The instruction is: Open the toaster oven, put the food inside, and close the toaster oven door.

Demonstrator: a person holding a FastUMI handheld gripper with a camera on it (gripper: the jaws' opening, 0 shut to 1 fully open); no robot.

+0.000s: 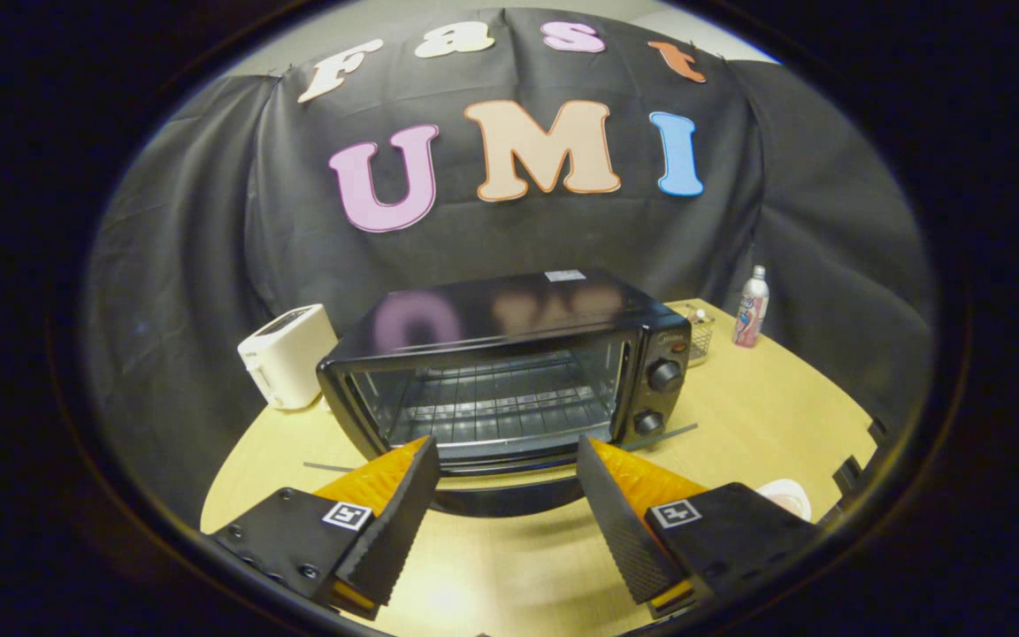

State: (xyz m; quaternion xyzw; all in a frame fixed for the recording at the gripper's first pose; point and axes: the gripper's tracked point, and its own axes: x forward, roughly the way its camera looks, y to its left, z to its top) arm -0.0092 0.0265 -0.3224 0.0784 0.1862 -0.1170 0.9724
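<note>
A black toaster oven (509,354) stands on the round wooden table (766,416), just ahead of my fingers. Its wire rack (501,398) shows inside, with nothing on it. The door (509,497) appears folded down toward me, its dark front edge lying low between the fingers. Two knobs (664,376) sit on the oven's right side. My gripper (506,447) is open, fingertips level with the oven's lower front, nothing between them. A white round thing (788,495), perhaps a plate, lies beside the right finger, partly hidden; whether it carries food I cannot tell.
A white pop-up toaster (288,354) stands left of the oven. Behind the oven's right side are a small wire basket (698,334) and a spray bottle (750,307). The table's curved edge runs close on the right.
</note>
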